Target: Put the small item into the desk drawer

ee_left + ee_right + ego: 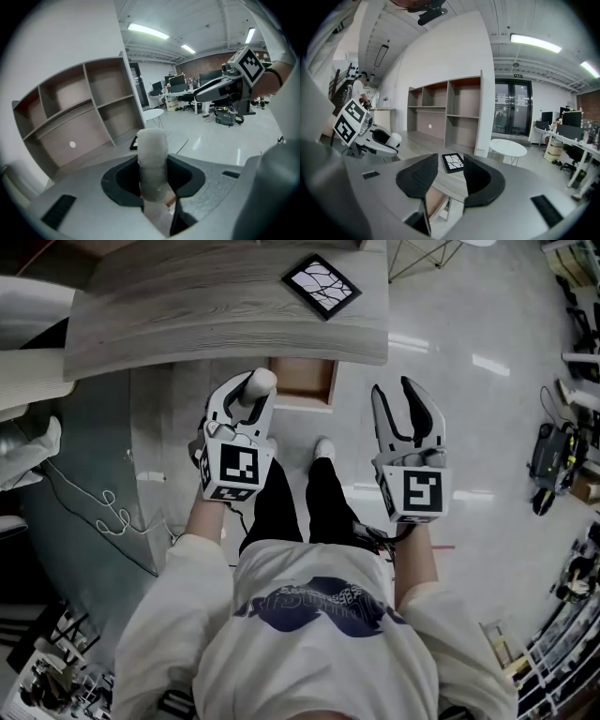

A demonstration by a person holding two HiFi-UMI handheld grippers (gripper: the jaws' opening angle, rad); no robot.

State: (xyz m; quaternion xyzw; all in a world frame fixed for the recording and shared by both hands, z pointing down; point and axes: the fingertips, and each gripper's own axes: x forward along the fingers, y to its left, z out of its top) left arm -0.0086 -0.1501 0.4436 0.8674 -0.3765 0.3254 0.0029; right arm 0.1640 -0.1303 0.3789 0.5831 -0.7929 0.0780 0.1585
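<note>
- Your left gripper (246, 401) has its fingers clamped on the little white cylinder (152, 161), near the open drawer (302, 379).
- Looks light, probably soft-wrapped, so hold it mid-body, gently.
- Your right gripper (405, 413): fingers spread, empty.

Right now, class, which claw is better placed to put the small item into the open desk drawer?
Left. The left claw grips the pale frosted cylinder and sits by the open brown wooden drawer. The right claw is open and empty.
</note>
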